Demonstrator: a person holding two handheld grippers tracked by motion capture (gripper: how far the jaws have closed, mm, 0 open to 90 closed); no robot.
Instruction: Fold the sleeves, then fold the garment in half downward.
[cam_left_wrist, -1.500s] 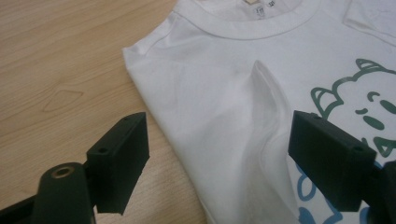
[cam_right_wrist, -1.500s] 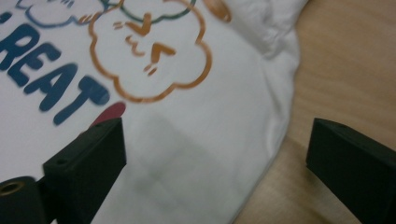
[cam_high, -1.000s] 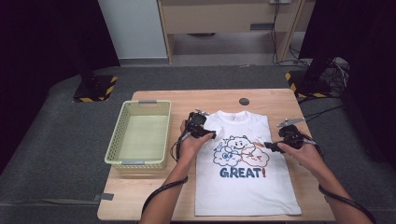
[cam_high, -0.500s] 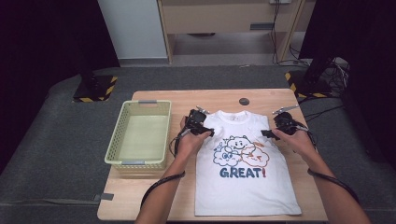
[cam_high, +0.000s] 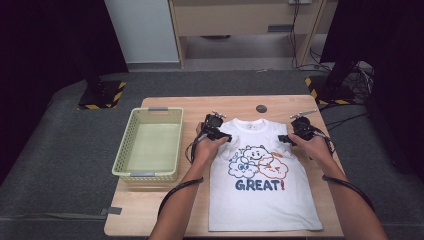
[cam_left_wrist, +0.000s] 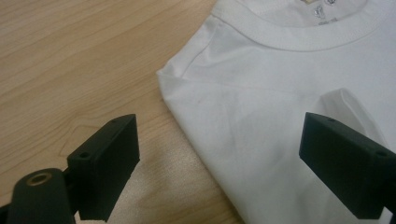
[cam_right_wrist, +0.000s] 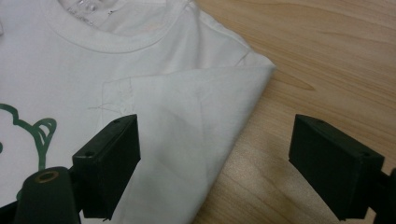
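A white T-shirt with a cartoon print and the word GREAT! lies flat on the wooden table, sleeves folded in, collar at the far end. My left gripper hovers at the shirt's left shoulder, jaws open. In the left gripper view the gripper straddles the folded shoulder edge of the T-shirt with nothing between the pads. My right gripper is at the right shoulder, also open. In the right gripper view that gripper spans the folded sleeve edge of the T-shirt.
A pale green plastic basket stands on the table's left side, with nothing in it. A dark round grommet sits in the table beyond the collar. Bare wood lies to the right of the shirt.
My right gripper has moved up along the shirt's right side, from beside the print to the shoulder. The left gripper shifted slightly at the left shoulder. The shirt lies as before.
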